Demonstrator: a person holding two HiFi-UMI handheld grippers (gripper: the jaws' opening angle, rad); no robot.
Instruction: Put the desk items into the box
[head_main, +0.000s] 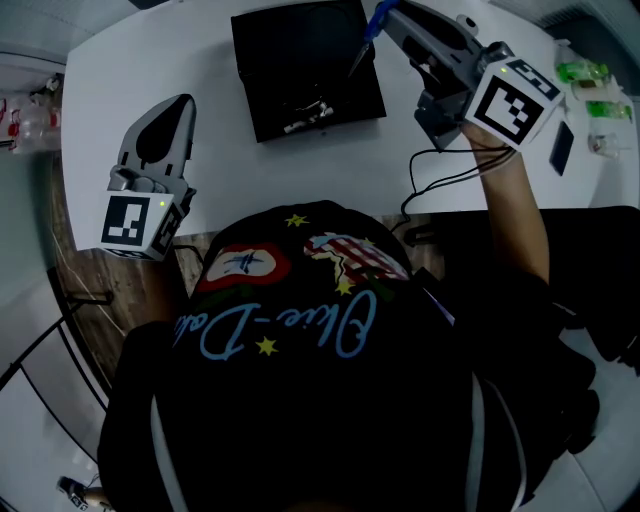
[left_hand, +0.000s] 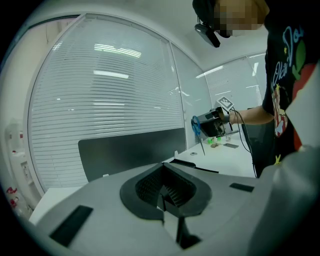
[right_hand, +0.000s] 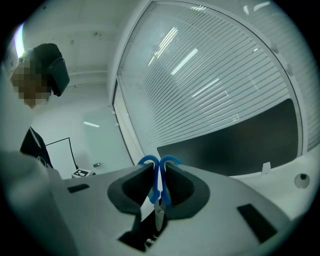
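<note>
Clamped by the blue handle loops in the right gripper: scissors, blades hanging point-down over the right part of the open box. Jaws partway apart, pressing on the loops from both sides. Not yet inside; hard to tell from the head view whether the tip is above the rim or just below it.

Most likely to go wrong at release. If let go this close to the right wall, could catch the rim and tip out onto the table. Gripped only at the loops, so also free to swing or slide on the way down. Safer moved toward the middle and lowered before opening.

Small things lying near the box's front wall; could be struck by the point.

Left gripper fully closed on nothing, low over the table left of the box, well apart from it.

More items at the table's right edge, not yet boxed.
</note>
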